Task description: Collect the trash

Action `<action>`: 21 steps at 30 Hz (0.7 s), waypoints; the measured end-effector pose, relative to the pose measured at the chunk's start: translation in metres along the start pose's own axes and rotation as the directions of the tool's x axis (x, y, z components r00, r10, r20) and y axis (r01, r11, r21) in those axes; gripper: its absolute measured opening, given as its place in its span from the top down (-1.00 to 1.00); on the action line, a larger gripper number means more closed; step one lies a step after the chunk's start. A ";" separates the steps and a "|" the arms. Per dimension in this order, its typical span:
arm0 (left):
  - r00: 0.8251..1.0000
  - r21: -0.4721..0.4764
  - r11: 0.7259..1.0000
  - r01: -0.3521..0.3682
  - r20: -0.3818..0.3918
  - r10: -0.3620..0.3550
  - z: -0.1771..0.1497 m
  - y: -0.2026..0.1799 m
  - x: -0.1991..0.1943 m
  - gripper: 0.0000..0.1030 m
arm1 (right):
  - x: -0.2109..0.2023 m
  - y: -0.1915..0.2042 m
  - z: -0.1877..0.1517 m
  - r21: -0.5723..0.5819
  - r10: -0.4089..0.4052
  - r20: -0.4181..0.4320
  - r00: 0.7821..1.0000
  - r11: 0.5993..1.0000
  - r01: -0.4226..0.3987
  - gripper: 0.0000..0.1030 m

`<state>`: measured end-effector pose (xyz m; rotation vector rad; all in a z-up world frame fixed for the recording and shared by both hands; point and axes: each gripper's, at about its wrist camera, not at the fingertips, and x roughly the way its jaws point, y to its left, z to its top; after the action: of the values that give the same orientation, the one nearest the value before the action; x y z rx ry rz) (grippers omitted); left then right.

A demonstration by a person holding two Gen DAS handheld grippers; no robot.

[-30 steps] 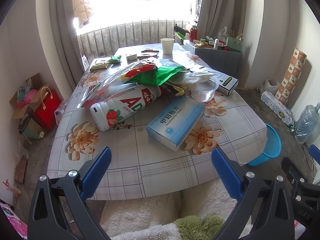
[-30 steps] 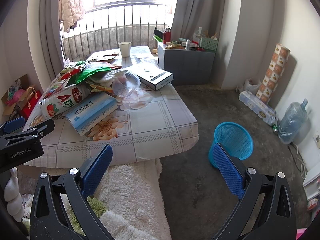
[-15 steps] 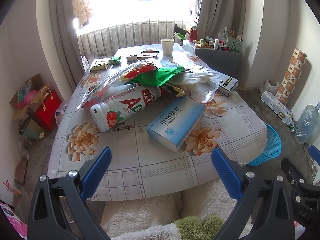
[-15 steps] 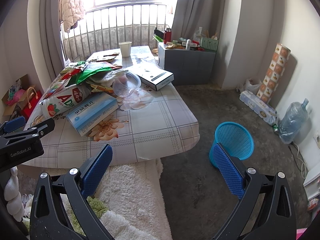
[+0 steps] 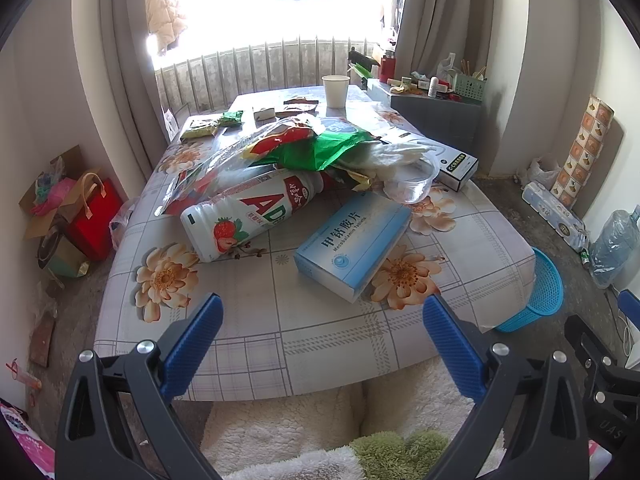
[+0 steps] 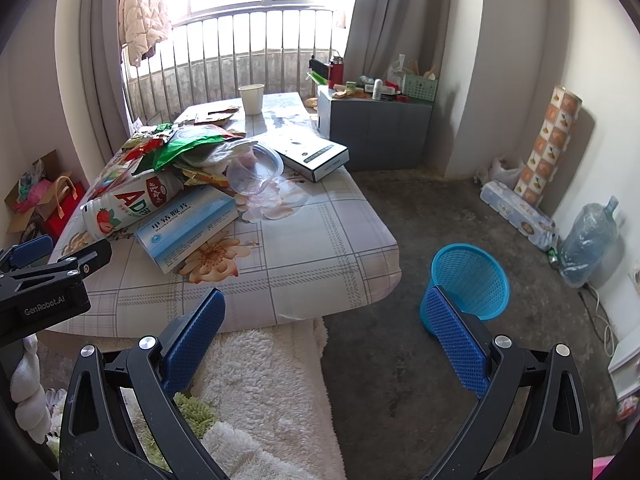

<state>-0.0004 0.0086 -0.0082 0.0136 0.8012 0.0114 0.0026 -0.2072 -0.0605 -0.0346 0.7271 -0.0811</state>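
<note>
Trash heap on worktop (image 5: pixel 320 344) ahead of left gripper (image 5: pixel 320 336): strawberry drink bottle (image 5: pixel 248 214) beyond its left finger, pale blue medicine box (image 5: pixel 354 246) between fingers, clear plastic cup (image 5: pixel 414 184) tipped on its side, contents not discernible, green and red wrappers (image 5: pixel 320 148) behind. Blue mesh basket (image 6: pixel 468 284) on floor just behind right gripper's (image 6: pixel 324 336) right finger; looks empty. Both pairs of fingers spread wide, holding nothing.
</note>
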 end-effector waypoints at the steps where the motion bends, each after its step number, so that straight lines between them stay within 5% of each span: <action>1: 1.000 0.000 1.000 0.001 -0.001 -0.001 -0.001 0.000 0.000 -0.90 | 0.000 0.000 0.000 0.000 0.000 -0.001 1.000 1.000 0.000 -0.87; 11: 1.000 0.012 1.000 0.018 -0.005 -0.018 -0.001 0.000 0.006 -0.90 | 0.001 0.002 0.000 0.008 0.008 0.003 1.000 1.000 -0.008 -0.87; 16: 0.997 0.023 0.997 0.075 0.004 -0.075 0.000 0.006 0.015 -0.90 | 0.001 0.006 0.007 0.024 0.026 0.025 0.999 0.999 -0.027 -0.87; 21: 0.982 0.027 0.987 0.159 0.095 -0.160 0.002 0.025 0.020 -0.90 | 0.023 0.008 0.014 0.060 0.056 0.014 0.998 0.997 -0.057 -0.87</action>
<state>0.0150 0.0342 -0.0205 -0.0320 0.7032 -0.1476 0.0301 -0.2013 -0.0658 0.0426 0.7127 -0.0488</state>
